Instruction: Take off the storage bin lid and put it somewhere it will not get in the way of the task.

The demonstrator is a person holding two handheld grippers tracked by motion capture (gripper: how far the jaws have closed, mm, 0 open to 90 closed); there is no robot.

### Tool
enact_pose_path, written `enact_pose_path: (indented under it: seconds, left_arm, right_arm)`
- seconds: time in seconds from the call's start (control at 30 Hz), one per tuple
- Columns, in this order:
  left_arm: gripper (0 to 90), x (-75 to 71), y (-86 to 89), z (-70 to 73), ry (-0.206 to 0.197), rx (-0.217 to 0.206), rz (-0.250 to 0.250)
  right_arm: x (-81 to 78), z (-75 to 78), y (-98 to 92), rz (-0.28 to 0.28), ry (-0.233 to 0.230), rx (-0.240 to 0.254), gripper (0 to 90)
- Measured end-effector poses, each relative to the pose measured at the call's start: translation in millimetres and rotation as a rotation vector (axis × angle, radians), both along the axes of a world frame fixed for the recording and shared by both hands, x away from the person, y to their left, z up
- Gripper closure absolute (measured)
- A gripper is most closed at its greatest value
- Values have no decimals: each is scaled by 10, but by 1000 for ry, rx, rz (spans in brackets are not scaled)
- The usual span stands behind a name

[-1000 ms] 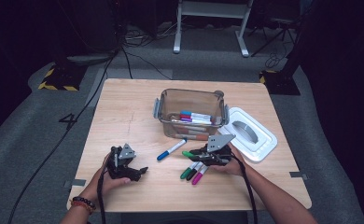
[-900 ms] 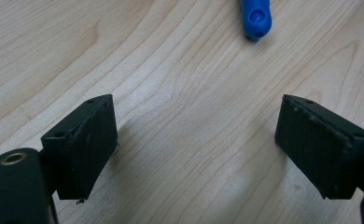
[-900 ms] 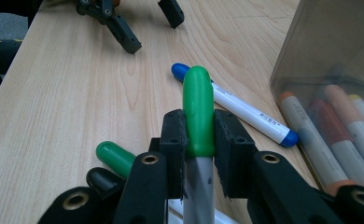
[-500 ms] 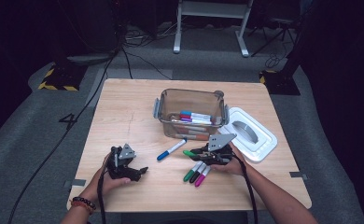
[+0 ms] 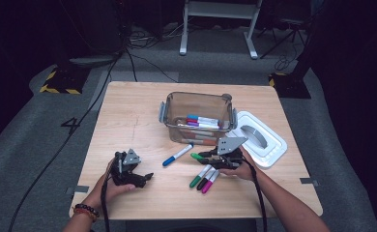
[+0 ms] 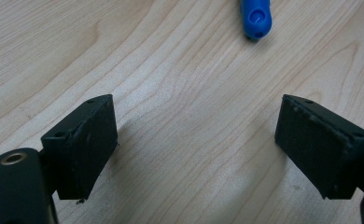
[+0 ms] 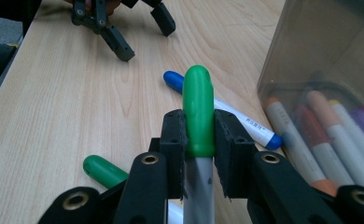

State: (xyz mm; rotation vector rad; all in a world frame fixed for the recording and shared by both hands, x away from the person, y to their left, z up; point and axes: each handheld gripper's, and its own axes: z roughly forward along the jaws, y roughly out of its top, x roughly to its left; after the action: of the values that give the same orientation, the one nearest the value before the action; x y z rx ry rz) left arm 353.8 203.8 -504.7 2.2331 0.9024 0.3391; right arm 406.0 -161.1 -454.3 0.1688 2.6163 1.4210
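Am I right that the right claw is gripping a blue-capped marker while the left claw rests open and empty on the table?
Not quite: the marker in the right claw has a green cap, as the right gripper view shows. The left claw is indeed open and empty.

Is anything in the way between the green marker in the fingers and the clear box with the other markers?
Nothing visible blocks it. The right gripper holds the green marker just in front of the clear box, whose top is open. The blue marker lies off to the side.
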Motion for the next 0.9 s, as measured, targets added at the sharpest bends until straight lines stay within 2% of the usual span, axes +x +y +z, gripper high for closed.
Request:
enact_pose_path:
  seconds: [0.47, 0.67, 0.8, 0.9]
  left_arm:
    - [133, 0, 0, 0, 0, 1, 0]
    - [133, 1, 1, 1, 0, 1, -1]
    - [133, 1, 1, 1, 0, 1, -1]
    - [133, 2, 3, 2, -2, 4, -2]
  right_arm:
    - [-52, 387, -68, -14, -46, 42, 746]
    - [-33, 616, -108, -36, -75, 49, 746]
    - [-13, 784, -135, -52, -98, 38, 746]
    - [9, 898, -155, -63, -100, 38, 746]
